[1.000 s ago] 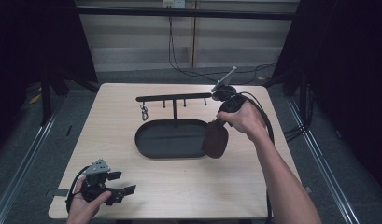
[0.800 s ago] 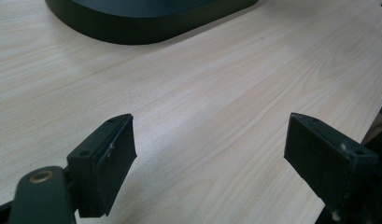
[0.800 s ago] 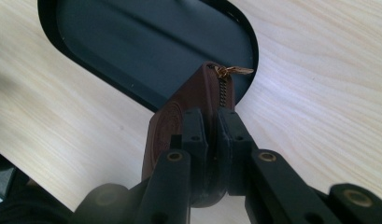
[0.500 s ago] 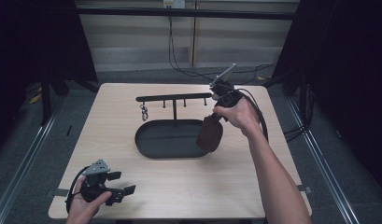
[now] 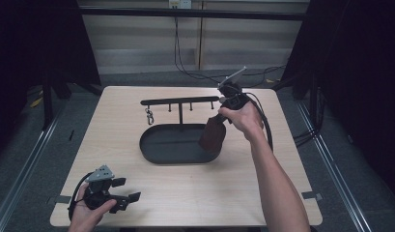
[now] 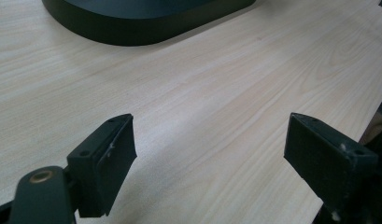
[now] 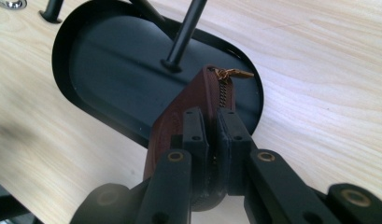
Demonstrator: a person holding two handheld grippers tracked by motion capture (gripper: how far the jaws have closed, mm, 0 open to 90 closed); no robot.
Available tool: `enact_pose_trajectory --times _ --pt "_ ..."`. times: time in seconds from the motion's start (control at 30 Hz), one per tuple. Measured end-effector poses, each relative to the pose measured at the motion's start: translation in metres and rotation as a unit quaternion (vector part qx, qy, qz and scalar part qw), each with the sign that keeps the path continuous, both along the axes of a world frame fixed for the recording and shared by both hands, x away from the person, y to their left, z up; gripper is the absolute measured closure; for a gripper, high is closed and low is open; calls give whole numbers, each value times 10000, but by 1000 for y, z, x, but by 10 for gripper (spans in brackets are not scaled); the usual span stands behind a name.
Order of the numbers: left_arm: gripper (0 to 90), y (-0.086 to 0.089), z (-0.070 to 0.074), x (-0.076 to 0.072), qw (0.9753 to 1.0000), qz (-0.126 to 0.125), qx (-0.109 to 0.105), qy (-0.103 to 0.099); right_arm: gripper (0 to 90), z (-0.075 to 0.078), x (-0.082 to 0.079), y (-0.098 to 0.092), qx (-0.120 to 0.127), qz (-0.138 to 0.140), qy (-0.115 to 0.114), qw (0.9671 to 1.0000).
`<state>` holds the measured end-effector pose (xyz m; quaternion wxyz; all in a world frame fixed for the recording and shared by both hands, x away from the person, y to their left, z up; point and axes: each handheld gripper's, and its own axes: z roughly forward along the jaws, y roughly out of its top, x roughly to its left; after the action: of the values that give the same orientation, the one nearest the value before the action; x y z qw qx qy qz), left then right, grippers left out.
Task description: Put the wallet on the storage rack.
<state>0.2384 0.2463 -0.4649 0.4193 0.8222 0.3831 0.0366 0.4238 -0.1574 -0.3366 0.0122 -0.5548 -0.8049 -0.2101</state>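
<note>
Pouch [image 7: 188, 100] of brown leather, zipped along one edge, hung pinched between the closed jaws of the right gripper [image 7: 212, 128], over the right end of the black oval tray [image 5: 156, 152]. Its lower end dipped toward the tray floor; contact could not be told. A black rack [image 5: 178, 102] with pegs rose from the tray. The left gripper [image 5: 125, 189] rested near the table's [image 5: 195, 193] front left corner, jaws spread wide, holding nothing.
</note>
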Motion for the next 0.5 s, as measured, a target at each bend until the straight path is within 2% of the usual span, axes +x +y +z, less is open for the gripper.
enact_pose_trajectory --times 0.23,0.27,0.3,0.37,0.5 --pt "164 -1 0 0 10000 8 8 -9 835 -11 5 -1 270 -325 -106 9991" --pt "164 -1 0 0 10000 13 14 -7 834 -15 6 -2 304 -327 -58 9990" --pt "164 -1 0 0 10000 15 17 -8 833 -17 6 -3 337 -450 -139 9983" --pt "164 -1 0 0 10000 12 17 -8 834 -24 7 -4 325 -447 -76 9984" --pt "166 -1 0 0 10000 19 22 -5 834 -36 8 -6 495 -582 -149 9970"
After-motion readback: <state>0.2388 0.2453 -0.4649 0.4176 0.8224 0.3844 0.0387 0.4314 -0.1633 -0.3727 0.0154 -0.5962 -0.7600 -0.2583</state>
